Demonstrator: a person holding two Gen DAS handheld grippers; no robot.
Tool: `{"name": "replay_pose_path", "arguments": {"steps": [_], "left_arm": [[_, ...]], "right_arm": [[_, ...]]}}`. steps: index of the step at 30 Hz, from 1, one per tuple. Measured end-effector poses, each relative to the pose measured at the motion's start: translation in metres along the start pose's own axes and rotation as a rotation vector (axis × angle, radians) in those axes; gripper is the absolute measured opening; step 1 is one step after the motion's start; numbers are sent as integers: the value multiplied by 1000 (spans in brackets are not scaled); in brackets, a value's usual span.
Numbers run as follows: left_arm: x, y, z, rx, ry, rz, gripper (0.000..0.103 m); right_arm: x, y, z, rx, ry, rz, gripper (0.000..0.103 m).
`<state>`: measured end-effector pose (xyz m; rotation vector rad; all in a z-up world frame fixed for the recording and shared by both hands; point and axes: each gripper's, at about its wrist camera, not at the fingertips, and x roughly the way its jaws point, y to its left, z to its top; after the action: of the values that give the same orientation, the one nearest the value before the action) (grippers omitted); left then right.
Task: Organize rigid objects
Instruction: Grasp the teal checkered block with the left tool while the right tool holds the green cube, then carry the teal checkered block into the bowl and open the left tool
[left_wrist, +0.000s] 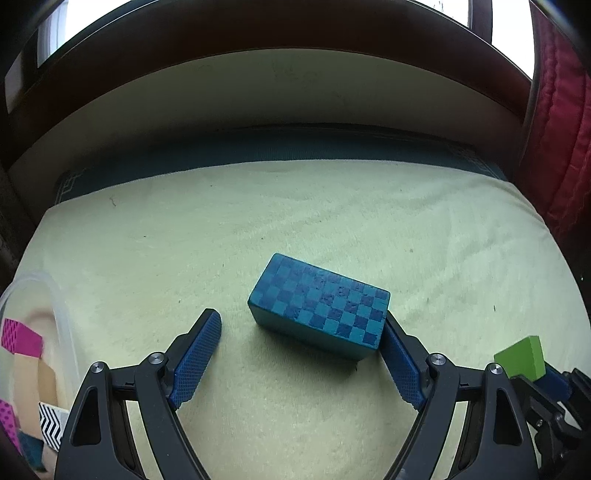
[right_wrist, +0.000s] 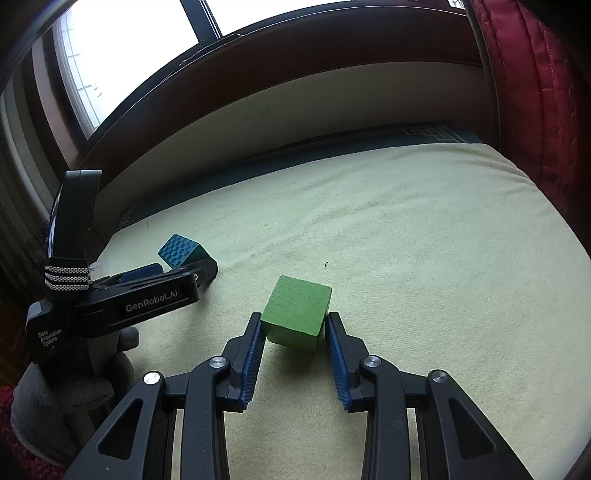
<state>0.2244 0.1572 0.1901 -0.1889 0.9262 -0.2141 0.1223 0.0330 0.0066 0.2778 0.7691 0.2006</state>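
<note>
Left tool (left_wrist: 301, 332) spread wide around blue checkered block (left_wrist: 319, 304), block skewed, only right finger touching; closing may twist it away. Right tool (right_wrist: 293, 332) clamped on green cube (right_wrist: 297, 314) by near edge; may slip. Clear bin (left_wrist: 62, 328) left of left tool.

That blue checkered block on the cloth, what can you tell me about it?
The blue checkered block is a rectangular brick, seemingly painted wood, its top chequered in light and dark blue with plain dark sides. It lies flat and askew on the pale green cloth, between the open fingers of the left gripper. One finger touches or nearly touches its near corner; the other stands clear.
</note>
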Motion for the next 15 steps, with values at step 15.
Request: {"name": "replay_pose_path", "arguments": {"steps": [15], "left_arm": [[-21, 13, -10, -20, -70, -14, 64]], "right_arm": [[-1, -12, 3, 38, -12, 19, 47]]}}
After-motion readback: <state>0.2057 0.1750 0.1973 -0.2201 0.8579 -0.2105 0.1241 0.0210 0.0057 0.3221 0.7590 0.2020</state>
